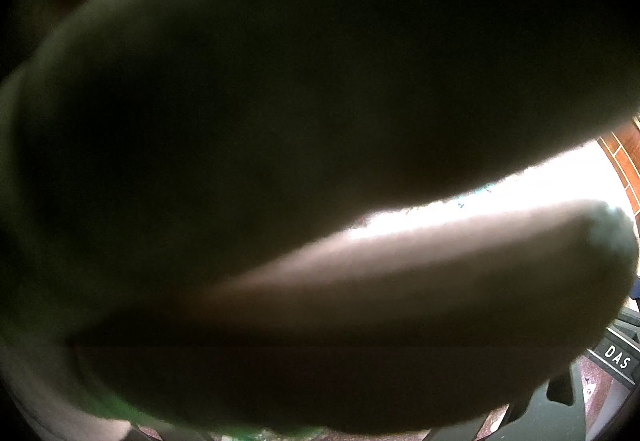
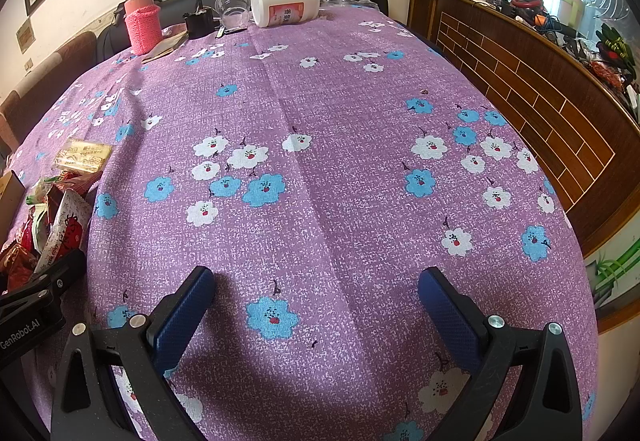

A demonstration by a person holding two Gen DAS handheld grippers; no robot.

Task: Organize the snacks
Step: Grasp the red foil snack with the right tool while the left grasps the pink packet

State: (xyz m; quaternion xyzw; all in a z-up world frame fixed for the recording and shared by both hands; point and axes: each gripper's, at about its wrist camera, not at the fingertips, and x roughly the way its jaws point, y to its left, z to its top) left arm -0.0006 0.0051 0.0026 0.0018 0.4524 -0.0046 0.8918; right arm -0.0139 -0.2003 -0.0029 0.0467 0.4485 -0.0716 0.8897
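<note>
In the right wrist view my right gripper (image 2: 316, 275) is open and empty, low over the purple flowered tablecloth (image 2: 320, 101). A pile of red and white snack packets (image 2: 52, 225) lies at the left edge, with a yellow wrapped snack (image 2: 82, 155) just beyond it. Part of the left gripper's black body (image 2: 36, 301) shows beside that pile. The left wrist view is almost wholly blocked by a dark blurred object (image 1: 280, 141) pressed close to the lens, with a green trace at the bottom (image 1: 120, 411). The left fingers are hidden.
At the table's far end stand a pink-sleeved flask (image 2: 142, 21), a clear plastic cup (image 2: 232, 7), a small black object (image 2: 200, 23) and a white jar (image 2: 286, 3) on its side. A wood-panelled counter (image 2: 520, 81) with clutter runs along the right.
</note>
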